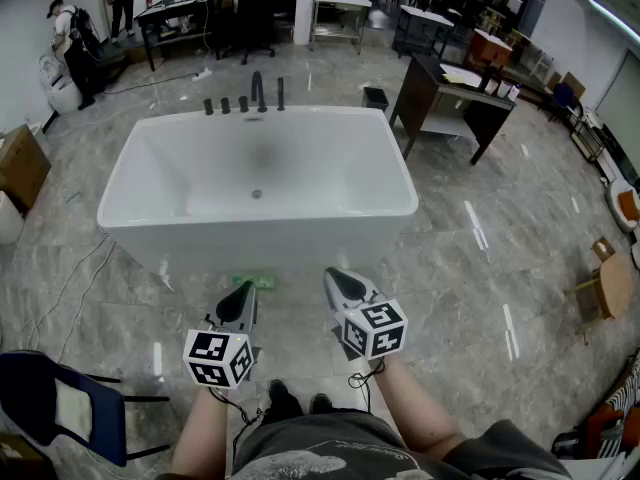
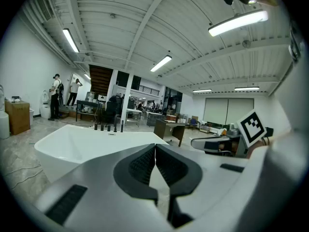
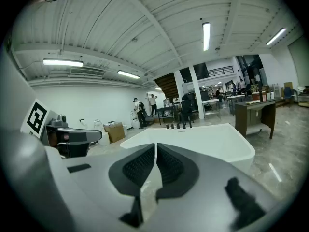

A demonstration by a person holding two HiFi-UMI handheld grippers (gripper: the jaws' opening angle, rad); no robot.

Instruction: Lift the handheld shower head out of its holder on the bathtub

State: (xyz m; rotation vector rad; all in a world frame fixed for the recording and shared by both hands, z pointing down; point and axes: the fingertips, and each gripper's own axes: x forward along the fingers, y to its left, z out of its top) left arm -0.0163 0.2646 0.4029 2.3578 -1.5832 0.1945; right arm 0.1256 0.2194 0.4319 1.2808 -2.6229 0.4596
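A white freestanding bathtub [image 1: 255, 183] fills the middle of the head view. On its far rim stands a row of black fittings [image 1: 243, 101]; the slim upright piece at the right end looks like the handheld shower head [image 1: 280, 93], seated in its holder. Both grippers hang side by side in front of the tub's near wall, well short of the fittings. My left gripper [image 1: 243, 288] is shut and holds nothing. My right gripper [image 1: 335, 276] is also shut and empty. The gripper views show the tub [image 2: 87, 144] [image 3: 203, 139] and the fittings [image 2: 108, 127] [image 3: 177, 125] beyond closed jaws.
A green object [image 1: 255, 282] lies on the floor at the tub's near foot. A blue chair [image 1: 60, 408] stands at lower left, a cardboard box [image 1: 20, 163] at left, a dark desk [image 1: 450, 88] and a bin [image 1: 375, 98] at back right. People stand far left [image 1: 75, 38].
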